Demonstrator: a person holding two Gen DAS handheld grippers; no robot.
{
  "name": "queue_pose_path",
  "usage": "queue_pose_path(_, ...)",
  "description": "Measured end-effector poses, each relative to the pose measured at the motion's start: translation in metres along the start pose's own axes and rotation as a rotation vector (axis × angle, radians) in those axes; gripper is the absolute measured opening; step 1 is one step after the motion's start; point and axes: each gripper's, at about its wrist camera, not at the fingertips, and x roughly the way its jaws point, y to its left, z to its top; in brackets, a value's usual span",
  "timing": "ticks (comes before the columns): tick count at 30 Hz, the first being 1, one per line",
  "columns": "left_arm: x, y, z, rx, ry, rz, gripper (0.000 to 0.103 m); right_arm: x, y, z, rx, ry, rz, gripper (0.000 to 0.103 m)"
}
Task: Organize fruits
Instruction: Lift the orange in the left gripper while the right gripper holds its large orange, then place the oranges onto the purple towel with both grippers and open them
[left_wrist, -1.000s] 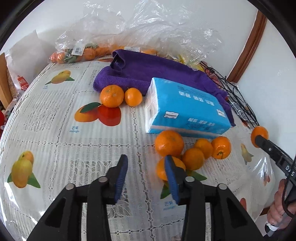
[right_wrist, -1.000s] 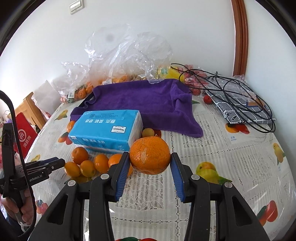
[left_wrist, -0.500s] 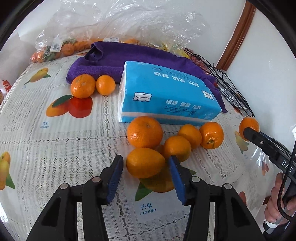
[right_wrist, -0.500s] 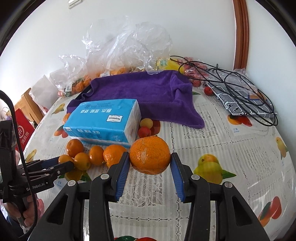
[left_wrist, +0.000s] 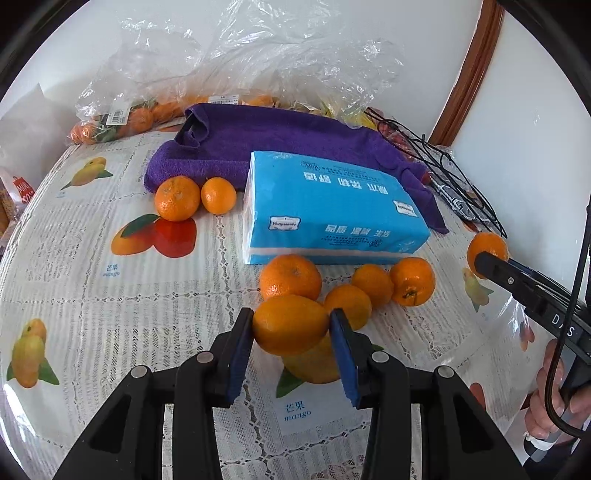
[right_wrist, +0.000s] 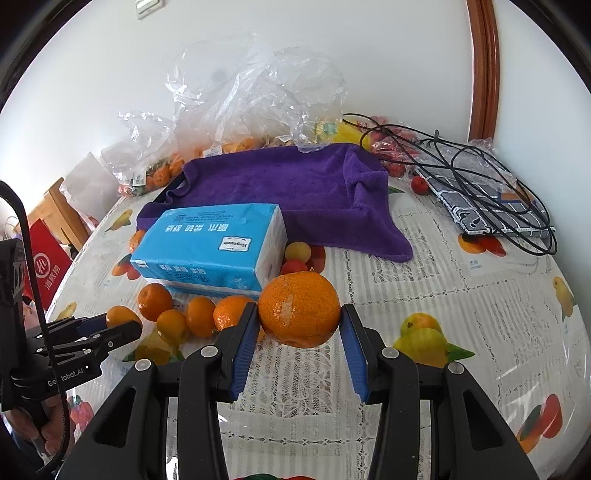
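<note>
White walls (right_wrist: 388, 55), brown door frame (right_wrist: 482, 70)

You have eight loose oranges in sight: one (left_wrist: 290, 324) in your left gripper (left_wrist: 291, 347), one (right_wrist: 299, 309) in your right gripper (right_wrist: 299, 349), four (left_wrist: 373, 286) clustered before the tissue pack (left_wrist: 332, 214), and two (left_wrist: 176, 198) by the purple towel (left_wrist: 280, 144). That makes one tissue pack and one towel. The bagged fruit (left_wrist: 122, 123) at the back is too jumbled to count.
</note>
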Motion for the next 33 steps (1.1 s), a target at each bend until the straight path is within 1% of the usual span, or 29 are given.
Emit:
queue_pose_path(3, -0.009, -0.002, 0.009, 0.002, -0.02, 0.009, 0.04, -0.005, 0.005, 0.009, -0.013, -0.015, 0.001, 0.044)
queue_pose_path(10, -0.024, -0.008, 0.039, 0.007, -0.052, -0.001, 0.04, -0.011, 0.012, 0.034, -0.027, -0.035, 0.008, 0.044)
queue_pose_path(18, -0.023, -0.014, 0.076, 0.019, -0.069, 0.0, 0.04, -0.007, 0.022, 0.063, -0.052, -0.058, 0.032, 0.044)
queue_pose_path(24, -0.016, -0.01, 0.102, 0.011, -0.08, 0.008, 0.04, 0.004, 0.026, 0.086, -0.059, -0.072, 0.047, 0.044)
queue_pose_path(33, -0.002, 0.005, 0.14, -0.006, -0.094, 0.04, 0.04, 0.037, 0.024, 0.119, -0.077, -0.081, 0.049, 0.044)
